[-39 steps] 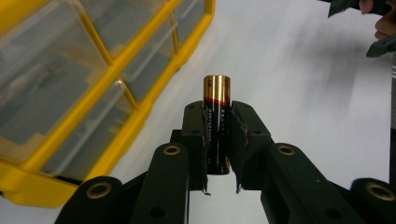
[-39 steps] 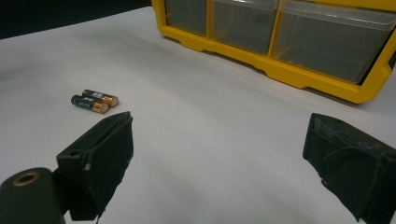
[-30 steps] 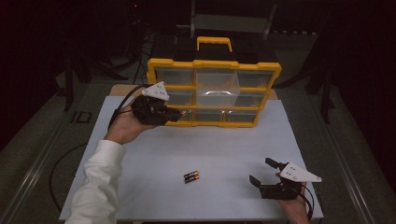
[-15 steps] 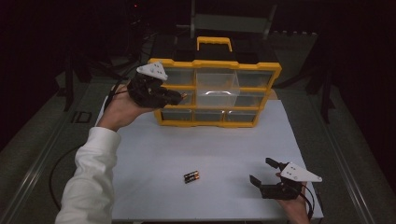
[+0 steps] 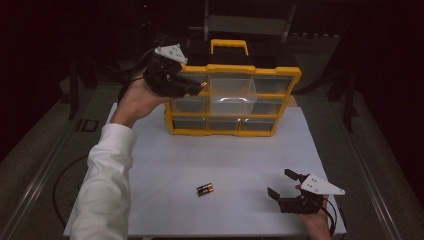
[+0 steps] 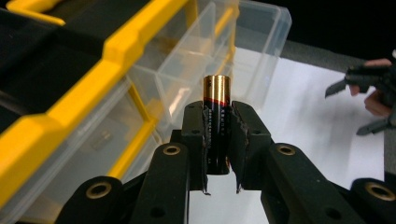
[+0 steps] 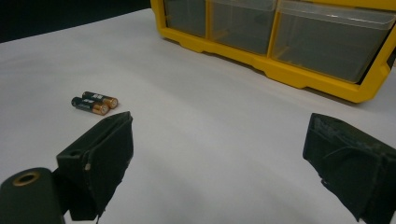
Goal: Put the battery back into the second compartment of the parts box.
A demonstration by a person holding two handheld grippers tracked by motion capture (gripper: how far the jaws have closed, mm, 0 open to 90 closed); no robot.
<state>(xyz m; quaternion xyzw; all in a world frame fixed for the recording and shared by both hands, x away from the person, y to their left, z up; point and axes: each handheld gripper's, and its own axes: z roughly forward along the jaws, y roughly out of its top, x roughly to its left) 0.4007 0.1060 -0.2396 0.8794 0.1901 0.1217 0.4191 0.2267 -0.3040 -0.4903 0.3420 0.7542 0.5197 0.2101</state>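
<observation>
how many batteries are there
3: one clamped upright in the left gripper at the organizer, battery; two side by side on the table, batteries. Drawers may hide more.

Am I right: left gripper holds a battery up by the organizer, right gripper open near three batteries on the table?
Not quite: two batteries lie on the table, not three; the right gripper view shows the pair. The left gripper does hold a battery by the organizer, and the right gripper is open.

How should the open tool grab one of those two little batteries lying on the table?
Pinch the nearer battery across its round middle, coming down from above with the right tool. The batteries lie flat, side by side and touching, so probably nudge one free first.
</observation>
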